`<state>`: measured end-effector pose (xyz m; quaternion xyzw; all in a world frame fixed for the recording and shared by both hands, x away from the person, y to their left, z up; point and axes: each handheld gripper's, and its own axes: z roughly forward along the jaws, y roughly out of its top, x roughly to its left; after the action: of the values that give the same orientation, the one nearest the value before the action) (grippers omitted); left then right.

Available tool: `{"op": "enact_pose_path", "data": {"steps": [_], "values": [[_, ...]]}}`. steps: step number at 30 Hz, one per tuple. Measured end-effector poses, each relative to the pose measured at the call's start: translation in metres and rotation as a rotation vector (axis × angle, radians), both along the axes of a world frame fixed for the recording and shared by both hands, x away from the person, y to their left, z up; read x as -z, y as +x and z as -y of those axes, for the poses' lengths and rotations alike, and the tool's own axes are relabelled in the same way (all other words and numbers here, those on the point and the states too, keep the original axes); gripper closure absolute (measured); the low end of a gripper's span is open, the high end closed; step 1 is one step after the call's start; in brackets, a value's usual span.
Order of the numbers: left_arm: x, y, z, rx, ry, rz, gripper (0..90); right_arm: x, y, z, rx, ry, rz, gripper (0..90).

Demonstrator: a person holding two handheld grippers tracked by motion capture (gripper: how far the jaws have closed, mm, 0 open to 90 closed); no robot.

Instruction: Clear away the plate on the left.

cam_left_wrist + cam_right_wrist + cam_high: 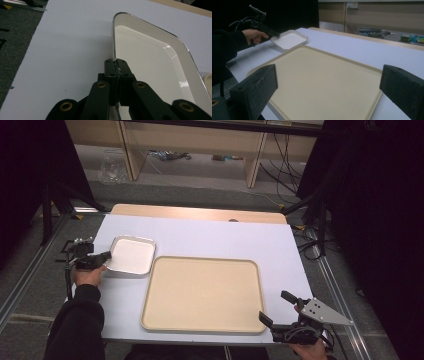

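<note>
Your left gripper (104, 256) is clamped on the near-left rim of the dish (131, 255); the left gripper view shows the jaws pressed together on that thin metal edge, one inside the wall and one outside. The right gripper view shows the same grip from across the table (210, 232).

The dish is a small, shallow, white-lined one with a bright rim and rounded corners. It sits on the left part of the table, just beyond the far-left corner of the tray (202, 294), close to it; whether the two touch cannot be told. It is nearly square, so it has no marked long axis. Its sides run slightly askew to the table's edges, and it lies flat, open side up. Nothing is seen in it.

Your right gripper (285, 307) hangs at the near-right corner of the tray, jaws wide apart and holding nothing, pointing across the tray toward the dish.

Count: one dish, one tray, two grippers. The tray is beige, rectangular, flat, with its long axis running left to right across the table.
</note>
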<state>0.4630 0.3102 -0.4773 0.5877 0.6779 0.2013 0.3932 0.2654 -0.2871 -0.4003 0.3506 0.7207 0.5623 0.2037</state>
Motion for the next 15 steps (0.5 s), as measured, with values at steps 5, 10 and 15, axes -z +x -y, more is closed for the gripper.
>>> {"op": "enact_pose_path", "data": {"steps": [5, 10, 15], "values": [[-0.005, -0.003, -0.004, -0.006, -0.021, 0.022, 88.2, 0.0, 0.0, 0.0, -0.002, 0.003, 0.0, 2.3], [-0.008, -0.006, -0.003, -0.016, -0.055, 0.032, 88.3, 0.0, 0.0, 0.0, 0.0, 0.001, -0.002, 2.2], [-0.013, -0.008, 0.003, 0.0, -0.064, 0.042, 88.2, 0.0, 0.0, 0.0, -0.001, -0.001, -0.002, 2.2]]}}
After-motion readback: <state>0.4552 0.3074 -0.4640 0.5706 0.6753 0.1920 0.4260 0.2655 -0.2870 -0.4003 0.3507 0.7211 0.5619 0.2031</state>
